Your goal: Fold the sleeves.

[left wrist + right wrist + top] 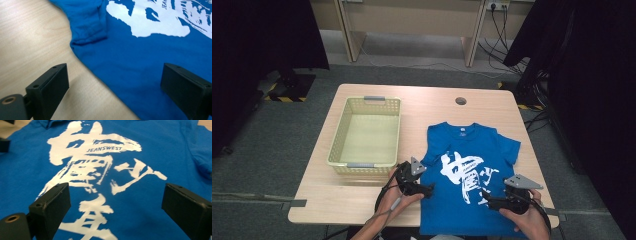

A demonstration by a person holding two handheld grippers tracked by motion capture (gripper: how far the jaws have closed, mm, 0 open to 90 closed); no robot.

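A blue T-shirt (472, 165) with a white print is lying flat on the right half of the worktop (337, 200), its collar pointing to the top of the high view and its hem hanging over the near edge at the bottom. Bare wood is lying open along the lower left of the high view and across the far strip, where a small round hole (461, 101) is sitting near the upper middle.

The left tongs (428, 190) are hovering at the shirt's left edge in the lower middle of the high view. In the left gripper view they are standing wide apart, one jaw over bare wood and the other over blue cloth, pinching nothing, with a sleeve (87, 27) lying ahead at the upper middle. The right tongs (488, 201) are hovering over the shirt's lower right part, also spread wide and gripping nothing, with the white print (92, 165) between the jaws in the right gripper view.

A pale yellow basket (339, 135) is sitting left of the shirt, close to the left tongs, and holding nothing.
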